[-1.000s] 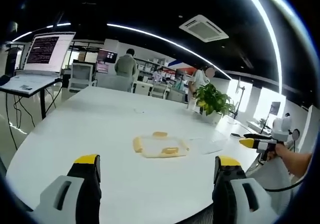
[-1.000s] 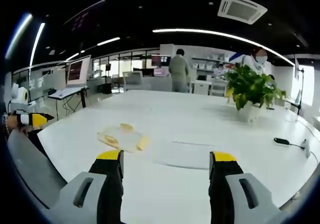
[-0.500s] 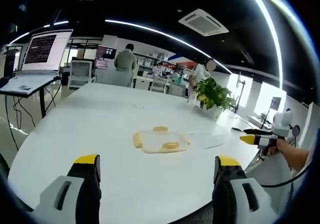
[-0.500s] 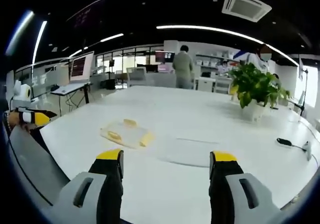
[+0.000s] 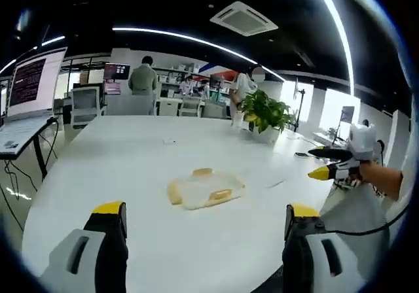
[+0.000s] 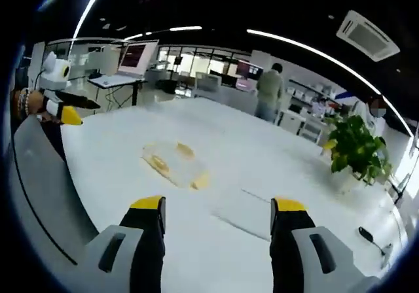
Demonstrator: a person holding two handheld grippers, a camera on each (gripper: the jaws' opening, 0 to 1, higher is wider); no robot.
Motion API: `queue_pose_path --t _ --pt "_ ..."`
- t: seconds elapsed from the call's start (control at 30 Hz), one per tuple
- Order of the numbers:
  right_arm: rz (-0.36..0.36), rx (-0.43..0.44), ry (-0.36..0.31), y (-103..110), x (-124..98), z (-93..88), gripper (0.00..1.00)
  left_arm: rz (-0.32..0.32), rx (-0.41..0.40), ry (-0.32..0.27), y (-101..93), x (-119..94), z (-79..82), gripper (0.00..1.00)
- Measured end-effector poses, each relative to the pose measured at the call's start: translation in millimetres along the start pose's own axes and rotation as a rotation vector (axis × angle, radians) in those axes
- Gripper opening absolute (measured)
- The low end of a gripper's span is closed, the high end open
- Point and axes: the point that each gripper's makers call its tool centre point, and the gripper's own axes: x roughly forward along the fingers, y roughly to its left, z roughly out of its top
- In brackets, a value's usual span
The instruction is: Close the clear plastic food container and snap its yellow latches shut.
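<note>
Approaching stage: container (image 5: 204, 188) with yellow latches lies mid-surface (image 5: 131, 162), well beyond both tools, left tool (image 5: 203, 241) and right tool (image 6: 216, 234) jaws apart, empty; next, likely reach it and press latches.

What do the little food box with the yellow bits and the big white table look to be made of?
The food box looks like clear plastic: the white table shows through it, and its yellow latches look opaque, probably plastic too. The table has a smooth white top with a soft sheen, possibly laminate or painted board; the pictures cannot settle which.
</note>
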Motion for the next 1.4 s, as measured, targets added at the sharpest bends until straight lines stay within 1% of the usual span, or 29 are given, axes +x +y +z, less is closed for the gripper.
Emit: queue_pose_path --t 0.03,0.07,0.1,0.13,0.17,0.2,0.23,0.27,0.3,0.33,0.37,0.43,0.5,0.53,0.63,0.7,0.73,0.77,0.8,0.83,0.87,0.93,1.03,1.13,1.23,1.27,1.3,1.37,1.4 --pt "0.009 -0.006 -0.002 1 3 2.9 0.63 0.000 0.014 0.007 2.7 3 0.0 0.98" --pt "0.032 -0.006 -0.023 5 8 9.6 0.63 -0.038 0.068 0.016 2.9 8 0.0 0.98" --pt "0.053 -0.006 -0.039 8 10 14.3 0.63 -0.059 0.093 0.005 2.9 11 2.0 0.98" --pt "0.075 -0.021 -0.043 10 15 17.9 0.63 -0.066 0.130 0.018 7.1 15 1.5 0.98" --pt "0.088 -0.045 -0.032 11 18 18.8 0.63 -0.072 0.160 0.032 9.8 18 1.4 0.97" --pt "0.105 -0.102 -0.001 12 23 16.6 0.63 -0.080 0.205 0.059 14.5 22 0.2 0.95" --pt "0.117 -0.134 0.018 13 27 15.7 0.64 -0.109 0.246 0.082 13.8 25 -1.5 0.93" --pt "0.138 -0.174 0.039 14 33 14.6 0.64 -0.114 0.271 0.089 15.7 28 -0.6 0.91" --pt "0.156 -0.191 0.038 16 37 15.8 0.64 -0.099 0.301 0.091 21.4 33 3.0 0.91" --pt "0.173 -0.206 0.035 17 41 16.3 0.64 -0.112 0.321 0.076 21.1 37 7.0 0.92" --pt "0.187 -0.242 0.057 15 47 13.4 0.64 -0.125 0.341 0.066 21.1 41 9.8 0.93" --pt "0.183 -0.292 0.112 10 53 7.5 0.64 -0.141 0.382 0.093 25.0 50 9.6 0.95" --pt "0.210 -0.346 0.117 10 59 9.2 0.64 -0.150 0.418 0.167 31.2 57 1.8 0.96" --pt "0.216 -0.342 0.111 11 62 11.2 0.64 -0.157 0.444 0.179 32.4 60 1.6 0.97" --pt "0.258 -0.381 0.125 11 71 12.8 0.64 -0.201 0.545 0.209 35.0 73 1.3 0.98" --pt "0.281 -0.411 0.137 11 76 11.7 0.65 -0.254 0.576 0.219 32.2 80 -0.2 0.98" --pt "0.300 -0.432 0.140 12 80 11.5 0.67 -0.248 0.559 0.216 35.4 88 1.6 0.97" --pt "0.313 -0.443 0.142 12 83 11.6 0.67 -0.260 0.559 0.244 36.3 92 -0.6 0.97" --pt "0.333 -0.467 0.154 12 87 10.6 0.67 -0.277 0.567 0.256 36.0 100 0.8 0.97" --pt "0.338 -0.489 0.161 11 89 10.7 0.66 -0.289 0.585 0.252 35.6 105 3.1 0.97" --pt "0.357 -0.529 0.163 11 93 11.5 0.66 -0.320 0.625 0.258 34.4 112 5.1 0.97" --pt "0.380 -0.570 0.173 11 99 12.2 0.66 -0.340 0.663 0.302 37.4 121 3.9 0.97" --pt "0.420 -0.638 0.201 8 107 12.6 0.65 -0.393 0.739 0.333 38.6 132 2.6 0.97" --pt "0.455 -0.678 0.220 8 115 13.8 0.63 -0.468 0.817 0.432 42.2 140 -10.0 0.95" --pt "0.476 -0.735 0.222 7 126 14.8 0.66 -0.525 0.873 0.509 45.4 147 -22.3 0.94" --pt "0.483 -0.754 0.228 6 130 14.0 0.66 -0.528 0.881 0.533 48.2 149 -25.2 0.93" --pt "0.493 -0.770 0.244 6 133 12.1 0.65 -0.530 0.892 0.554 51.3 153 -27.7 0.92" --pt "0.502 -0.785 0.244 6 139 12.6 0.65 -0.539 0.892 0.567 52.4 158 -29.6 0.91" --pt "0.517 -0.797 0.249 7 143 12.1 0.65 -0.558 0.893 0.581 52.0 160 -32.1 0.90"
